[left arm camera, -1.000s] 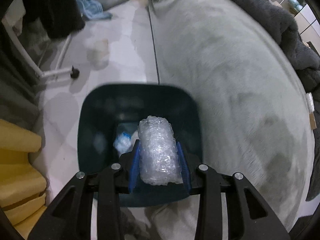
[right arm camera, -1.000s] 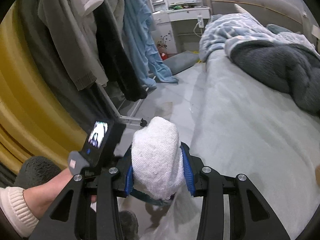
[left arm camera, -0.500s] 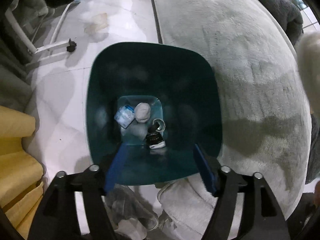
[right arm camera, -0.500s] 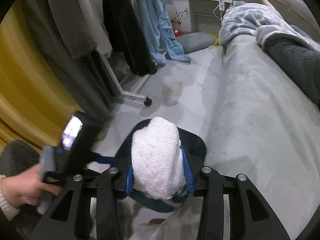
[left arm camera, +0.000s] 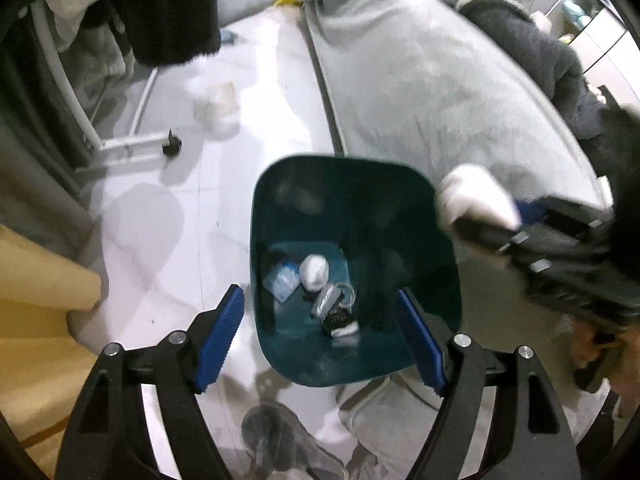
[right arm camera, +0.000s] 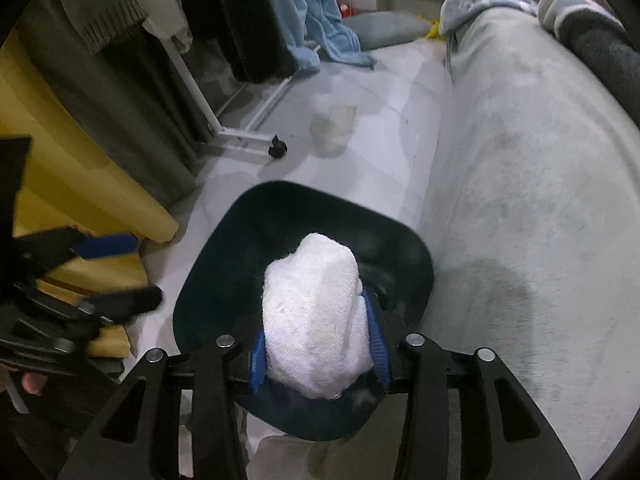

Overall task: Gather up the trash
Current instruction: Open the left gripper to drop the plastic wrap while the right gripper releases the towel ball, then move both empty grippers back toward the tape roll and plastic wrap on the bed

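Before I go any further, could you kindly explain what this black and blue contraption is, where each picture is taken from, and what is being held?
There is no robot here: a person holds a hand-held clamp with two fingers in each hand, and each clamp carries a wide-angle camera looking along its fingers.

The left camera looks down past the left gripper into a dark teal plastic bin standing on the pale tiled floor beside a grey-covered bed. Its fingers have just spread wide and nothing is between them. Small bits of trash lie at the bottom of the bin.

The right camera shows the right gripper clamped on a white wad of towel-like material, held above the same bin. That gripper also appears at the right edge of the left view.
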### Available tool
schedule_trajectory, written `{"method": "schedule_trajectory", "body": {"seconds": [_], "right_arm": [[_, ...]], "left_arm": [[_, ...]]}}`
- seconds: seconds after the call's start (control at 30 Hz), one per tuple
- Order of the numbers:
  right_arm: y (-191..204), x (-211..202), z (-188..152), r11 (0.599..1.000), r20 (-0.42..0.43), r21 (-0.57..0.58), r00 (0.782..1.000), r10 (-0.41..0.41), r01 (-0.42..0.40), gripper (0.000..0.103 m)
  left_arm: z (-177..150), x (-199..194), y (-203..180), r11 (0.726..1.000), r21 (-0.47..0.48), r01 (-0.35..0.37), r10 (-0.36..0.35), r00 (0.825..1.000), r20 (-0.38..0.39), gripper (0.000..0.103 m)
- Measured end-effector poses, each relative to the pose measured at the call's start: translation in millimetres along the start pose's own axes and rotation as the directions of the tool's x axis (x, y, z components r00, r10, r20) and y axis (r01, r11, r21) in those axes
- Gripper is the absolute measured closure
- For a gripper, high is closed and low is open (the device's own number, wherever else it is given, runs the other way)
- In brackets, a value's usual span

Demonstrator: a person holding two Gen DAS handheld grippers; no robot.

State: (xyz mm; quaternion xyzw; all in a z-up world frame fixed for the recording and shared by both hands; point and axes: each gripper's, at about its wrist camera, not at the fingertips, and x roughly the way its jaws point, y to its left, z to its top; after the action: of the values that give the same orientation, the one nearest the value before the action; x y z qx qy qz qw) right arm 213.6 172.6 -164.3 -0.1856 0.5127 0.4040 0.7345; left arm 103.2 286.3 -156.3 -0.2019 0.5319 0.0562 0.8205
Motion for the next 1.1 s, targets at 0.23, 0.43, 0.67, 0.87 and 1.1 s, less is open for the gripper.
{"method": "schedule_trajectory", "body": {"seconds": [0.23, 0.43, 0.67, 0.87, 1.1], "right_arm": [[7.4, 14.8, 0.0, 1.0, -0.037, 0.002, 0.999, -0.013, 0.013, 0.049], [10.7, -1.4, 8.9, 1.0, -0.002, 0.004, 1.0, 0.006, -0.006, 0.03], [10.0, -23.8, 13.9, 1.0, 0.059, 0.004, 0.998, 0.004, -0.004, 0.024], [3.5, -60.9, 17.4, 0.998, 0.163, 0.045, 0.986, 0.029, -0.037, 0.017], [-31.1, -112.2, 6.4, 0.996, 0.278, 0.086, 0.96, -0.034, 0.01, 0.013]], "left_arm": [[10.8, -34.9, -3.7, 0.998, 0.027, 0.049, -0.052, 0.988, 0.144, 0.024], [16.2, -60.1, -9.2, 0.997, 0.072, 0.03, -0.048, 0.965, 0.259, 0.024], [24.6, -90.3, -29.5, 0.993, 0.113, 0.039, -0.078, 0.926, 0.368, 0.024], [25.3, -106.0, -61.0, 0.979, 0.201, 0.02, -0.11, 0.889, 0.445, 0.023], [33.3, -122.7, -101.2, 0.964, 0.258, 0.067, -0.194, 0.842, 0.504, 0.015]]}}
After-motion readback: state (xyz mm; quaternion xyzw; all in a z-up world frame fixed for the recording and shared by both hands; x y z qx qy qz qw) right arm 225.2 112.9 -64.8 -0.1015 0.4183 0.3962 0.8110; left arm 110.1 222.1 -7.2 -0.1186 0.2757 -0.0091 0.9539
